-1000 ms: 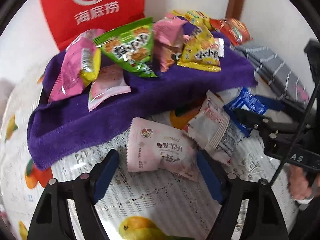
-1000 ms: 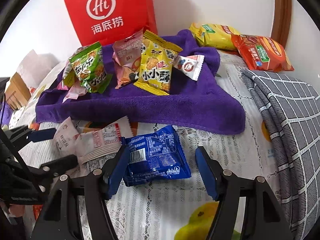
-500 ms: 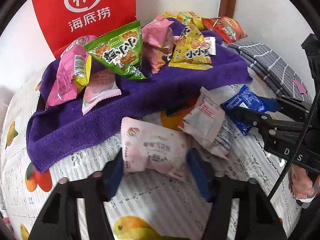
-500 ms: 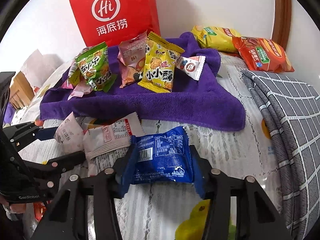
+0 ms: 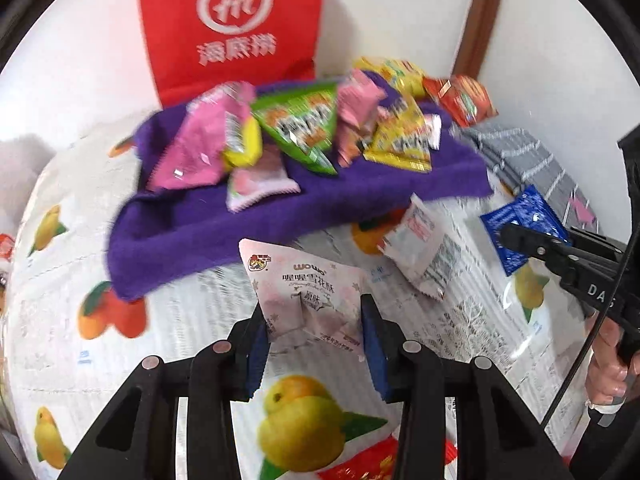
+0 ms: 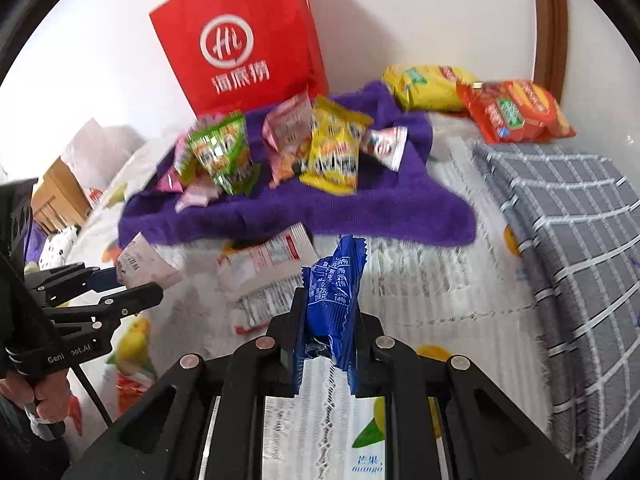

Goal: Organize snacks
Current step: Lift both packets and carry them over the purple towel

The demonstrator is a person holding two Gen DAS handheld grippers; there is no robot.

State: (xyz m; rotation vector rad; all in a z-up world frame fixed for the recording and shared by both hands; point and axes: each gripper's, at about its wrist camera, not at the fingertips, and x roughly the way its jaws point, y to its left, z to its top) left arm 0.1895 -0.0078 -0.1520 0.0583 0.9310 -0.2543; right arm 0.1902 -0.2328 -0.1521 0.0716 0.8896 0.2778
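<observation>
— Left wrist view: what has the left claw (image 5: 314,330) got?
— It pinches the pale pink snack packet (image 5: 304,292), lifted above the fruit-print table (image 5: 168,320).
— And the right claw (image 6: 326,334)?
— Clamped on the crumpled blue packet (image 6: 334,292), before the purple towel (image 6: 360,208) piled with snacks.

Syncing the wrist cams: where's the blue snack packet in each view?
Left wrist: blue snack packet at right edge, pinched in the right gripper.
Right wrist: bottom centre, crumpled upright between the closed jaws.
Shared landmark: red paper bag behind the purple towel.
</observation>
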